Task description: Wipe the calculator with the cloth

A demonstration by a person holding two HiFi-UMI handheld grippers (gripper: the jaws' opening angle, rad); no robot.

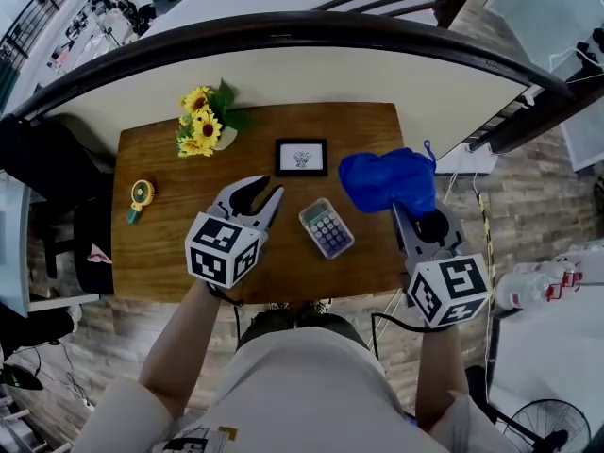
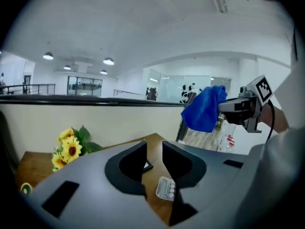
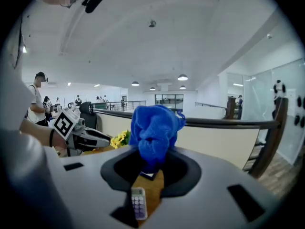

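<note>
One small calculator lies flat at frame centre on the wooden table; likely light, rigid and prone to sliding, so steady its long edges. Soft blue cloth, bunched just right of it, is pinched in the right gripper; the left gripper has its jaws partly apart, empty

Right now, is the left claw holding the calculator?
No, the left claw is open and empty, while the calculator lies on the table.
</note>
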